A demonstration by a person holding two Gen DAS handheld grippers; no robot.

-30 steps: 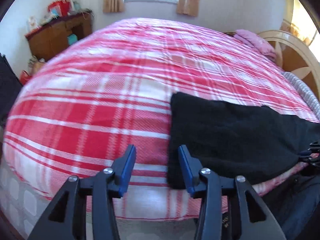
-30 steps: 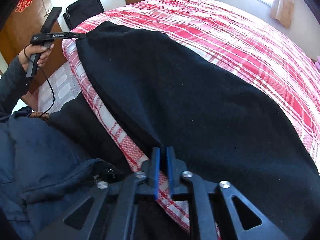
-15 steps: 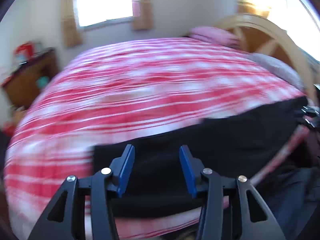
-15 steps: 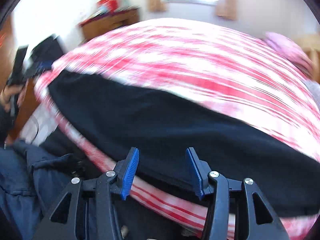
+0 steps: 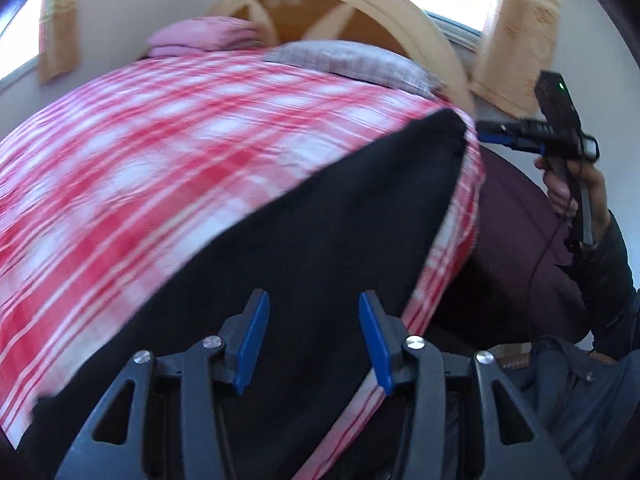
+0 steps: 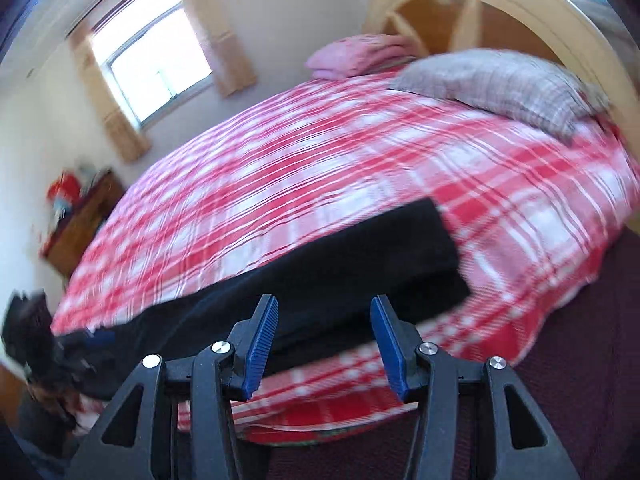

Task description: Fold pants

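Observation:
Black pants [image 5: 320, 220] lie folded lengthwise in a long strip along the near edge of the red plaid bed [image 5: 160, 152]. My left gripper [image 5: 314, 300] hovers open above the strip, nothing between its blue pads. In the right wrist view the pants [image 6: 360, 260] end squarely towards the headboard. My right gripper [image 6: 325, 302] is open just above that end, its pads holding nothing. From the left wrist view the right gripper [image 5: 492, 138] shows beyond the pants' far corner, held by a hand [image 5: 560, 188]. The left gripper [image 6: 92, 336] appears blurred at the strip's other end.
A grey checked pillow [image 6: 500, 80] and a folded pink blanket [image 6: 360, 56] lie at the curved wooden headboard [image 6: 520, 4]. A wooden cabinet [image 6: 80, 220] stands by the curtained window [image 6: 156, 60]. The dark maroon bed side [image 5: 512, 248] drops below the blanket's edge.
Both views have swung from the foot end towards the headboard end of the bed. The right gripper, shut at the pants' edge before, now stands open. The left gripper stays open.

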